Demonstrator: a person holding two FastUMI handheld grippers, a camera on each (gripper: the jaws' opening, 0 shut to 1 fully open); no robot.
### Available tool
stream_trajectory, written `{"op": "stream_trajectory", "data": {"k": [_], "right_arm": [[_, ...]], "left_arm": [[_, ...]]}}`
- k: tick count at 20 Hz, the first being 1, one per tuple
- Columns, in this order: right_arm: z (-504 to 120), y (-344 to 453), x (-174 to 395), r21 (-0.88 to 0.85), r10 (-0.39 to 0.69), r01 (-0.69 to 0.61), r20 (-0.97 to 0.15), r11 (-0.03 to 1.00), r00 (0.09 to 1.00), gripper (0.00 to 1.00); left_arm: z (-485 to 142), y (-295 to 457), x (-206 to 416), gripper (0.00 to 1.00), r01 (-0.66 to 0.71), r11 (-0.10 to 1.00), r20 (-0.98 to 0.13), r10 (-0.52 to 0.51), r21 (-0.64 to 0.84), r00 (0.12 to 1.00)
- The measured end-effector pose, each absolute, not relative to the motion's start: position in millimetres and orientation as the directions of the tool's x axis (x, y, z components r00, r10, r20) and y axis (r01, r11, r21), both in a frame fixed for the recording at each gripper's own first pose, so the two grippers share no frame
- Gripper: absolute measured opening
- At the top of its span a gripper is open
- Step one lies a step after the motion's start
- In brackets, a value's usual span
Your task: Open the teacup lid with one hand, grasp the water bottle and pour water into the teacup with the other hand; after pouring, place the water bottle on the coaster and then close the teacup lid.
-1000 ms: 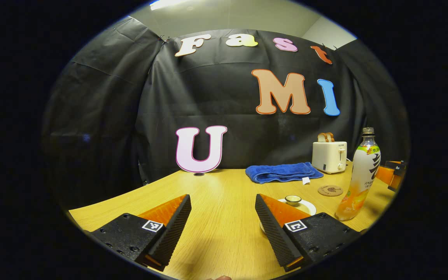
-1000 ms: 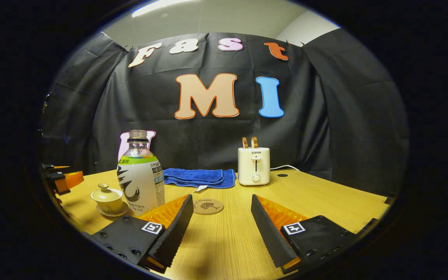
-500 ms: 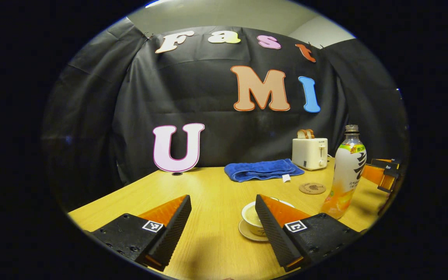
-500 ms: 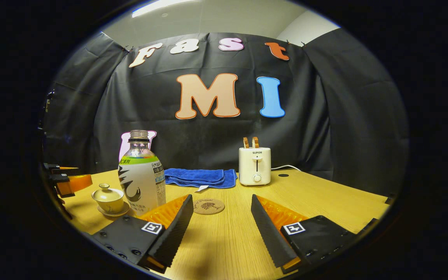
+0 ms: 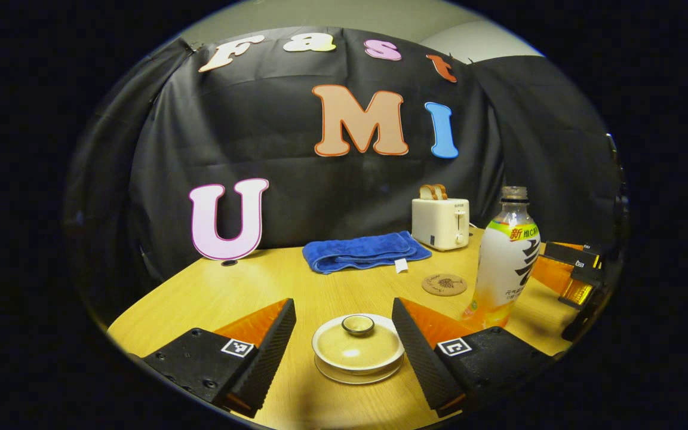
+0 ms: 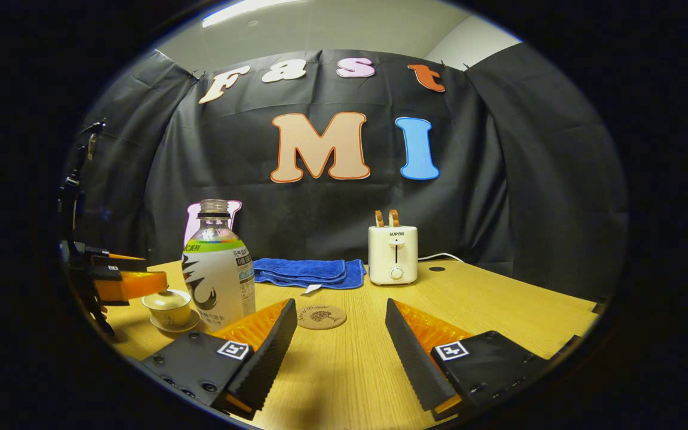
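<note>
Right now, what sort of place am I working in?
Likely a staged recording booth, not a real kitchen: black cloth wall behind a wooden table, with a toaster, towel and lidded teacup as props.

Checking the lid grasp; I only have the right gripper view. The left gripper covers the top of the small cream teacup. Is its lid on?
Observer: Yes. In the left gripper view the round cream lid sits closed on the teacup.
Operator: Fingers on it?
Observer: No. The left gripper is open, with the lid's knob untouched in the gap.
Operator: Bottle base? My finger hides it.
Observer: The clear plastic water bottle stands upright on the wooden table, beside the round brown coaster, not on it.
</note>
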State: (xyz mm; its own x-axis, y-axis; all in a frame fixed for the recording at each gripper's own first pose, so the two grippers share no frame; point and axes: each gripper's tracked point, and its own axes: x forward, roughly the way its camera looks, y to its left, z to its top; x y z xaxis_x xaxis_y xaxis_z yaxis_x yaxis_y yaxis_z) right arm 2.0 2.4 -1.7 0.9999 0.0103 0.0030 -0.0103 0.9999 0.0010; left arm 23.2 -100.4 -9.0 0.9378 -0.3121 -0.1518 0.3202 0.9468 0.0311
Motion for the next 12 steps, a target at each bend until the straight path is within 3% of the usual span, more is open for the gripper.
{"op": "stream_trajectory", "data": {"k": [5,12], "right_arm": [[-2,3,4,0.002,0.019,-0.019,0.002,1.0,1.0,0.96],[-3,4,3,0.002,0.018,-0.018,0.002,1.0,1.0,0.94]], "left_arm": [[-26,-108,30,0.94,0.344,0.937,-0.242,-0.319,0.066,0.916],[-33,-116,30,0.75,0.375,0.923,-0.284,-0.339,0.08,0.897]]}}
